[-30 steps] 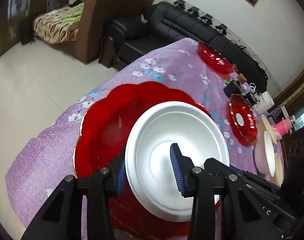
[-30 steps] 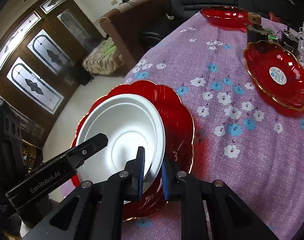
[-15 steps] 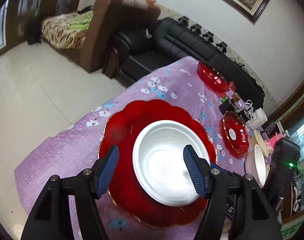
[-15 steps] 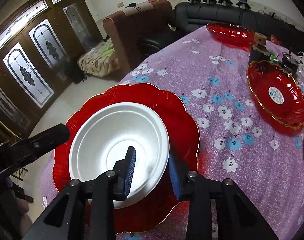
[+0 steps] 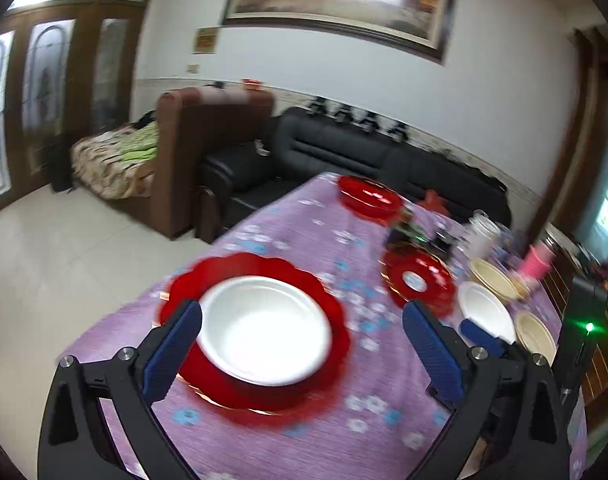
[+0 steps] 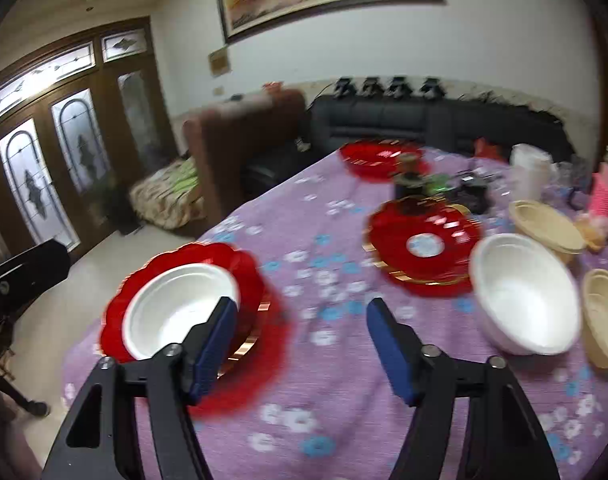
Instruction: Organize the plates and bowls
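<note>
Scene: two handheld grippers hovering over a purple floral tablecloth [image 6: 336, 408] in a living rm, dishes spread across it.
White bowl [image 5: 264, 330]: sitting inside the big red scalloped plate [image 5: 260, 268] at the near-left end of the table; nothing touching it.
Left gripper [image 5: 302, 344]: jaws standing wide apart, holding nothing; a sec ago they were straddling the bowl's rim, now pulling up and back, w/ the bowl framed between the fingers but well below.
Right gripper [image 6: 300, 340]: also spread open and empty; half a sec ago it was nearly pinching the bowl's edge, now lifting clear, w/ its view swinging toward the rest of the dishes.
What changed: both tools letting go and retreating; frames blurring from the motion.
Meaning for task: judging by this, bowl-on-plate placement is done; one set is being left as arranged.
Still waiting: second white bowl [image 6: 524, 292] beside a smaller red plate [image 6: 424, 248], beige bowls [image 6: 544, 224] at right, another red dish [image 6: 378, 158] at the far end.
Likely next: prob. the right gripper going for the second white bowl.
</note>
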`<state>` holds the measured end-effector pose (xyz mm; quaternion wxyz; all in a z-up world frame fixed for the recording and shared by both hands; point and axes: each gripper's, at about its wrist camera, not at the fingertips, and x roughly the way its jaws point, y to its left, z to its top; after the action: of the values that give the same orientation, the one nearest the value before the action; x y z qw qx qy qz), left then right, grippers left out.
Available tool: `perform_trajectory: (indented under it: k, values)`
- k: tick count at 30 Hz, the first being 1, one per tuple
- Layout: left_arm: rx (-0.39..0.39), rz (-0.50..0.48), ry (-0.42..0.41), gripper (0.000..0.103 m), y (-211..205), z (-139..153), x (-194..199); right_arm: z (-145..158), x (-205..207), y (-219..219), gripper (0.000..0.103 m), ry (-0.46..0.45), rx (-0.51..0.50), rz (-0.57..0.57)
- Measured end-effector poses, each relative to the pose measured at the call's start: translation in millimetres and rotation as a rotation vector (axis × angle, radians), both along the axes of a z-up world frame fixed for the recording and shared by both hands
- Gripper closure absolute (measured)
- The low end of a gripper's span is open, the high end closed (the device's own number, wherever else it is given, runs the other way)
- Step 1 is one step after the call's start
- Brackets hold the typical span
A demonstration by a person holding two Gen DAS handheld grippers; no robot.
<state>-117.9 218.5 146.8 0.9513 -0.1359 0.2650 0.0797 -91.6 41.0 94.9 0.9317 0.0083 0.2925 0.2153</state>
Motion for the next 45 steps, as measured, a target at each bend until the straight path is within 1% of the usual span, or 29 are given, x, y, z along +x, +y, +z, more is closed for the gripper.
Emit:
perform_trajectory:
  k: [1, 2, 4, 6, 10, 12, 15, 18, 20, 22, 28, 30, 31, 32, 34, 38, 40, 42, 45]
  values:
    - [0.005, -0.02, 0.012, 0.002, -7.8, -1.7, 2.0, -0.4, -1.1, -16.2, 0.024, -0.005, 0.01, -0.027]
    - [0.009, -0.047, 0.03, 0.002, -16.4, -4.6, 4.7, -1.6, -0.2, -28.0, 0.024, 0.01, 0.018, -0.036]
    - [0.013, -0.092, 0.07, 0.002, -32.4, -12.9, 10.5, -6.3, 5.1, -55.6, 0.024, 0.069, 0.037, -0.057]
    - [0.007, -0.132, 0.099, 0.002, -47.4, -20.2, 13.2, -13.2, 8.4, -88.2, 0.024, 0.118, 0.065, -0.111]
    - [-0.012, -0.172, 0.14, 0.002, -71.1, -31.8, 16.7, -28.2, 16.7, -156.8, 0.024, 0.192, 0.149, -0.243]
    - [-0.008, -0.183, 0.158, 0.002, -80.0, -35.2, 19.9, -37.3, 25.9, -185.9, 0.024, 0.25, 0.219, -0.299]
    - [0.002, -0.218, 0.181, 0.002, -92.6, -38.7, 23.6, -48.1, 37.9, -208.6, 0.024, 0.3, 0.295, -0.328]
    - [0.012, -0.225, 0.196, 0.002, -97.0, -40.4, 23.3, -59.8, 51.7, -218.1, 0.024, 0.34, 0.363, -0.348]
    - [0.017, -0.217, 0.201, 0.002, -96.3, -41.2, 22.8, -67.8, 63.7, -221.6, 0.024, 0.366, 0.425, -0.362]
    - [0.018, -0.208, 0.206, 0.002, -93.5, -42.3, 22.8, -73.8, 73.7, -223.3, 0.024, 0.39, 0.461, -0.379]
    - [0.026, -0.205, 0.214, 0.002, -93.2, -44.3, 27.8, -79.8, 89.4, -220.3, 0.024, 0.384, 0.469, -0.397]
    - [0.022, -0.215, 0.223, 0.002, -96.8, -47.3, 31.5, -82.6, 91.9, -220.3, 0.029, 0.387, 0.471, -0.394]
    - [0.018, -0.22, 0.23, 0.002, -98.5, -49.0, 33.7, -84.7, 93.6, -221.3, 0.034, 0.393, 0.474, -0.39]
    - [0.009, -0.231, 0.243, 0.002, -100.9, -51.8, 37.8, -87.1, 95.6, -223.1, 0.041, 0.4, 0.479, -0.388]
    - [-0.011, -0.248, 0.261, 0.002, -104.7, -54.7, 44.5, -91.6, 97.6, -226.8, 0.047, 0.416, 0.495, -0.386]
    - [-0.057, -0.274, 0.29, 0.003, -109.7, -54.9, 66.3, -95.5, 97.5, -233.5, 0.049, 0.429, 0.521, -0.384]
    - [-0.099, -0.275, 0.305, 0.003, -108.8, -53.1, 77.6, -94.9, 94.3, -234.8, 0.049, 0.433, 0.521, -0.38]
    - [-0.135, -0.285, 0.306, 0.003, -106.0, -48.6, 85.6, -95.3, 90.0, -234.0, 0.049, 0.454, 0.512, -0.383]
    - [-0.163, -0.284, 0.285, 0.003, -95.2, -33.9, 102.0, -92.5, 72.6, -230.8, 0.049, 0.485, 0.502, -0.361]
